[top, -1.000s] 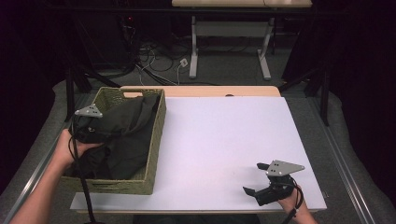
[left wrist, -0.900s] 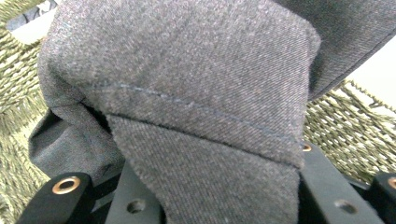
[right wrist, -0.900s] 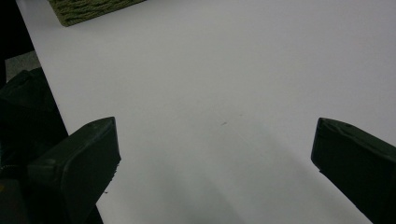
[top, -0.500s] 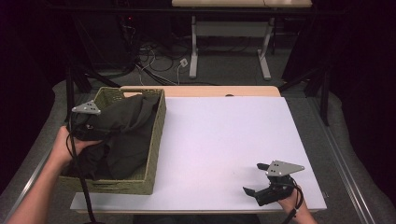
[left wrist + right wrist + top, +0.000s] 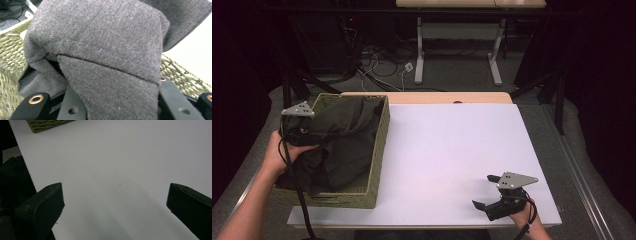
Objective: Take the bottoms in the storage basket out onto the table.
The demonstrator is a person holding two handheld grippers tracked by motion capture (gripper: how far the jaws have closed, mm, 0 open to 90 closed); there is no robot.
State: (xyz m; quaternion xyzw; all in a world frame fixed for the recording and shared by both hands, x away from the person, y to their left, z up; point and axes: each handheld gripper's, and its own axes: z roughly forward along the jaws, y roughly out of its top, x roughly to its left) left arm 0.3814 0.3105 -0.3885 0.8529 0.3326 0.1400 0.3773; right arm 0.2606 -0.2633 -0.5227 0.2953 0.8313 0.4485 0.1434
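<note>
Woven basket [image 5: 379, 150] at the left part of the white table [image 5: 452, 150], dark grey garment [image 5: 344, 137] bunched inside it, spilling up toward the far rim. Left gripper [image 5: 304, 132] at the basket's left side, held by the left hand [image 5: 279, 152], grey three-cornered plate on top, cable trailing down toward the near table edge. In the left gripper view – garment [image 5: 105, 57] draped right over the black jaws, a stitched seam running across the fold, basket weave [image 5: 11, 55] behind and to both sides; looks clenched on the cloth (the jaw tips themselves hidden under the fabric). Right gripper [image 5: 492, 192] low over the near right part of the table, well apart from the basket, held by the right hand [image 5: 524, 212]. Right gripper view – jaws spread wide with bare table [image 5: 120, 165] between them, nothing gripped, a corner of the basket [image 5: 47, 125] just visible at the top left.
</note>
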